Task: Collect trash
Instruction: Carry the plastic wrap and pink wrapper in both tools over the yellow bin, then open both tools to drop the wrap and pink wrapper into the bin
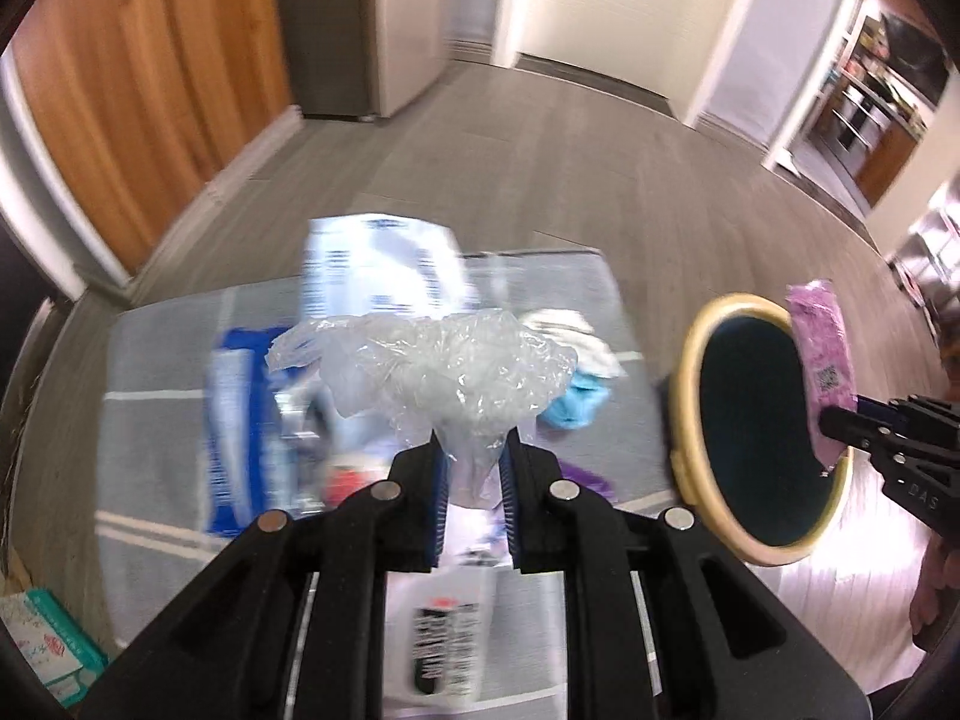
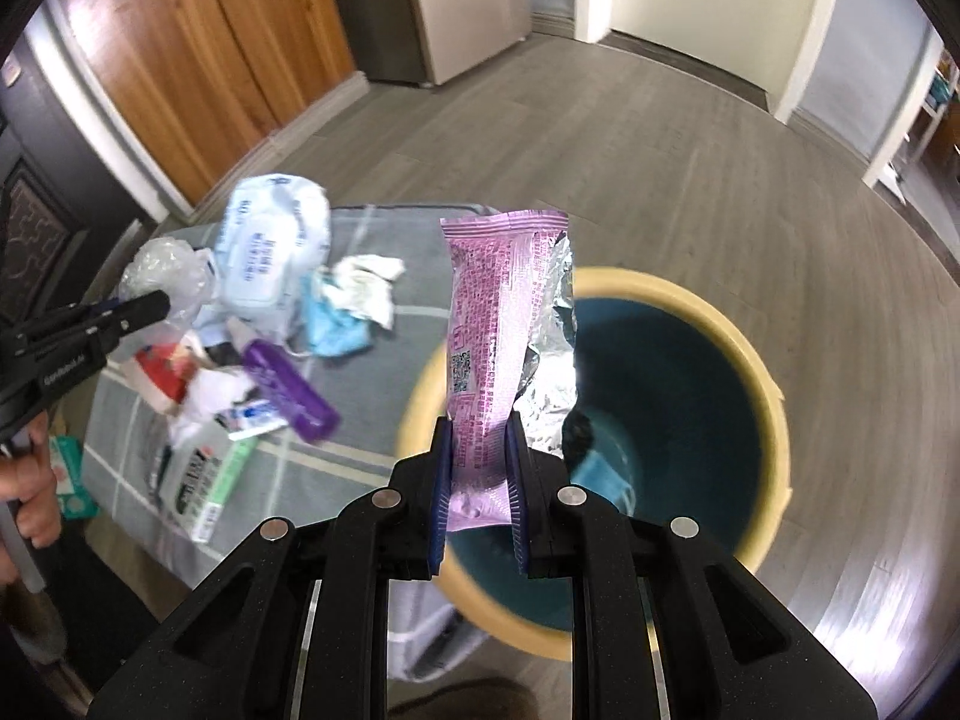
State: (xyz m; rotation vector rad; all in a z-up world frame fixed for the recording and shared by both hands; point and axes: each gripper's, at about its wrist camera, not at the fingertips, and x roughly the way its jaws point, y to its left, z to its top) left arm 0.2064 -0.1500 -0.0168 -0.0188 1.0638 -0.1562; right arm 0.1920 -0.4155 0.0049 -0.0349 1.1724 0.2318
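So both hands are loaded up right now; the left gripper (image 1: 471,468) has its fingers pinched narrow on a crumpled clear plastic bag (image 1: 432,372), held up over the grey mat (image 1: 168,360); the right gripper (image 2: 479,468) is clamped just as narrow on the bottom end of a pink snack wrapper (image 2: 486,324), torn open with the silver lining showing, hanging right above the mouth of the bin (image 2: 762,396). The bin is the yellow-rimmed one with a dark inside, sitting on the wood floor just beside the mat; there's at least one bluish scrap already down in it, so I'd say a bit of the job is done, but not much.

Plenty left on the mat: a white and blue wipes pack (image 2: 270,240), a purple tube (image 2: 288,384), a blue glove or mask thing (image 2: 336,324), crumpled white paper (image 2: 366,282), a red and white packet (image 2: 159,369), a white bottle with dark print (image 2: 192,486); I'd guess the wrapper drops first and the bag follows, then several more trips.

Writing-wise: the wrapper has a QR code and dense small print, too blurry to read; the wipes pack has blue text I can't make out; the bottle label is just smeared. The other gripper's side in each view carries small raised letters, not legible enough to trust.
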